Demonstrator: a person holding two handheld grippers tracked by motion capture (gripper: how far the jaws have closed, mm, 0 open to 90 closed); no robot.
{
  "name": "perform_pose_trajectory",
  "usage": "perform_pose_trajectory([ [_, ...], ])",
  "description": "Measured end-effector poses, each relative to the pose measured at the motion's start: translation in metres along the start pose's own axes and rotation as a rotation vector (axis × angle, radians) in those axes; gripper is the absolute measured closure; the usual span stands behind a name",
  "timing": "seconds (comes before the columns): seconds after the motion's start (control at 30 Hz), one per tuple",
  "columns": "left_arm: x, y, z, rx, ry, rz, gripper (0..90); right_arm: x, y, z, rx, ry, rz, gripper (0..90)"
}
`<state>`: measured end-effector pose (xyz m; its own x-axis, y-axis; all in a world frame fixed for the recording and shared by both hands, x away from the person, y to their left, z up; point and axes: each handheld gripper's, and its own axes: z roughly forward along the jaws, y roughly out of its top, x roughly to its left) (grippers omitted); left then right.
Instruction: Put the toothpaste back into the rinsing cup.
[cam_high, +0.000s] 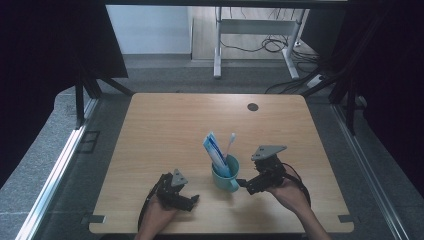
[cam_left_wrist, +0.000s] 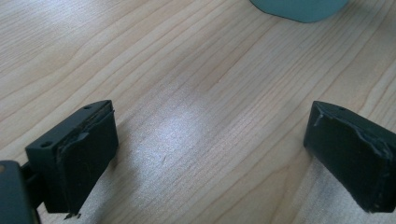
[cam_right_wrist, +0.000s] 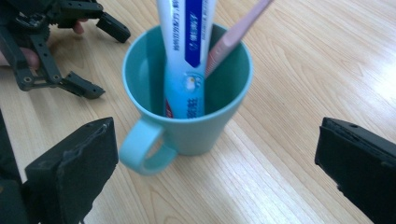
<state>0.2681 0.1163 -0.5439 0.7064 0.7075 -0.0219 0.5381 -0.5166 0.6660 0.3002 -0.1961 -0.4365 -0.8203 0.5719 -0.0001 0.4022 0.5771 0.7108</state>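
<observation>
A teal mug (cam_high: 225, 174) (cam_right_wrist: 189, 114) stands on the wooden table (cam_high: 170, 130), its handle (cam_right_wrist: 142, 151) turned toward my right gripper. In it stand a blue-and-white toothpaste tube (cam_high: 215, 152) (cam_right_wrist: 186, 51) and a pink toothbrush (cam_high: 230, 145) (cam_right_wrist: 233, 37). My right gripper (cam_high: 242, 183) (cam_right_wrist: 212, 161) is open just right of the mug, jaws wide and empty. My left gripper (cam_high: 192, 201) (cam_left_wrist: 210, 154) is open low over bare wood, left of the mug. The mug's base (cam_left_wrist: 299, 9) shows at the top edge of the left gripper view.
A dark round grommet (cam_high: 253, 107) sits near the table's far edge. Beyond the table, a white desk frame (cam_high: 255, 45) and cables (cam_high: 300, 65) lie on the floor. Black curtains (cam_high: 50, 50) hang on both sides. In the right gripper view the left gripper (cam_right_wrist: 100, 58) shows beyond the mug.
</observation>
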Motion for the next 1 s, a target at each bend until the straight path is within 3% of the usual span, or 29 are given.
perform_pose_trajectory([
  [0.53,0.0,0.0,0.0,-0.002,0.001,0.001,3.1,-0.017,-0.028,-0.011,0.009,-0.048,0.053,0.0],
  [1.0,0.0,0.0,0.0,-0.002,0.001,0.0,3.1,-0.032,-0.065,-0.01,0.021,-0.095,0.11,0.0],
])
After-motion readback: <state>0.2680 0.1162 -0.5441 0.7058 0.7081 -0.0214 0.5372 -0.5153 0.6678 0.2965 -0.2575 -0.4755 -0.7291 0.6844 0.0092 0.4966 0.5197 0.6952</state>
